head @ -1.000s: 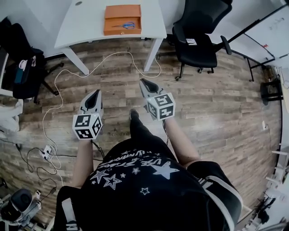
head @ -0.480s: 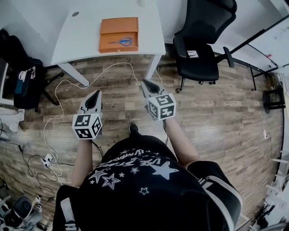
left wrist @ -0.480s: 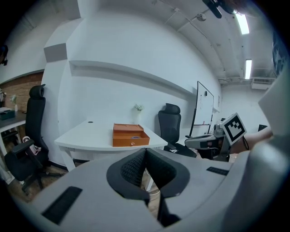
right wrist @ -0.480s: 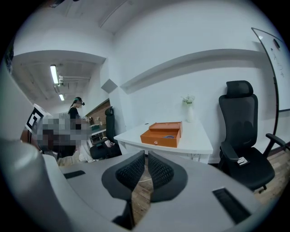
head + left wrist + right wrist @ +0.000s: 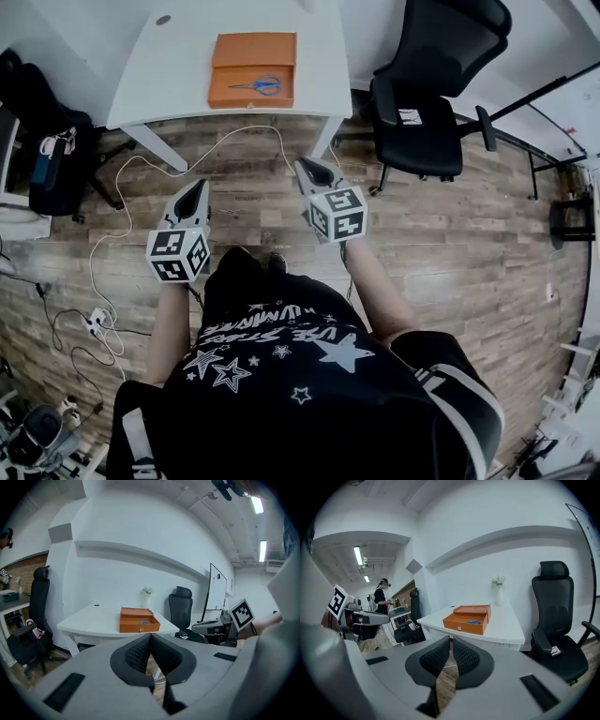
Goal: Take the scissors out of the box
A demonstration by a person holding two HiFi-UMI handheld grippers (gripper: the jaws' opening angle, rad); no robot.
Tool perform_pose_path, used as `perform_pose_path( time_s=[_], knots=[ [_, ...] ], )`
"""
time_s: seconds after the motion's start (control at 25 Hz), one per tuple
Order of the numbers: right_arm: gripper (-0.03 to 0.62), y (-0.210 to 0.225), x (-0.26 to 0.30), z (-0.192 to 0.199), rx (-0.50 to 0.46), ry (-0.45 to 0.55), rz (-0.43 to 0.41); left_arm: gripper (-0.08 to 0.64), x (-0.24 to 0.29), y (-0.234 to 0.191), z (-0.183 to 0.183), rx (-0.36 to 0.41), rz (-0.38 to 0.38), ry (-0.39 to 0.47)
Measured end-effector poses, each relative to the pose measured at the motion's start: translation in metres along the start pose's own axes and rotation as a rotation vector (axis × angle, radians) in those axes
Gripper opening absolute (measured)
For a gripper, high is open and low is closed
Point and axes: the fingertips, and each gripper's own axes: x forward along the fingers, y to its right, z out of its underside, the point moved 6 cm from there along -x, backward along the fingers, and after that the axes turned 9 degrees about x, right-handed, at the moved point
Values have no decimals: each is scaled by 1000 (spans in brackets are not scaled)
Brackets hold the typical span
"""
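An open orange box (image 5: 251,70) sits on a white desk (image 5: 169,66), with blue-handled scissors (image 5: 260,86) lying in its front half. The box (image 5: 138,620) and box (image 5: 468,619) also show far ahead in both gripper views, and the scissors (image 5: 474,622) show as a blue spot inside. My left gripper (image 5: 198,185) and right gripper (image 5: 303,166) hover over the wooden floor, well short of the desk. Both are shut with nothing held. The left gripper (image 5: 150,637) and right gripper (image 5: 451,641) point toward the box.
A black office chair (image 5: 427,103) stands right of the desk. Another dark chair with a bag (image 5: 47,150) is at the left. A white cable (image 5: 122,187) loops over the floor to a power strip (image 5: 94,321). A small vase (image 5: 500,595) stands on the desk behind the box.
The person has stepped toward the desk, so the desk and box look a little nearer in both gripper views. Both grippers stay shut and empty.
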Motion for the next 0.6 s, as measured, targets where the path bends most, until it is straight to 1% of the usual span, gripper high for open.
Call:
perform_pose_path(
  time_s=[0.2,0.32,0.4,0.48,0.6],
  knots=[
    [52,9,21,-6,-9,-10,27,18,23,-18,4,-16,13,-12],
    [52,18,37,-19,-43,-8,61,18,50,-33,0,-25,38,-16],
    [52,26,51,-31,-67,-16,71,18,71,-43,-8,-18,55,-10],
    [52,32,72,-44,-97,-37,65,18,95,-59,-19,-4,67,-4],
    [52,37,111,-70,-151,-64,23,18,134,-89,-33,-6,78,-6]
  ],
)
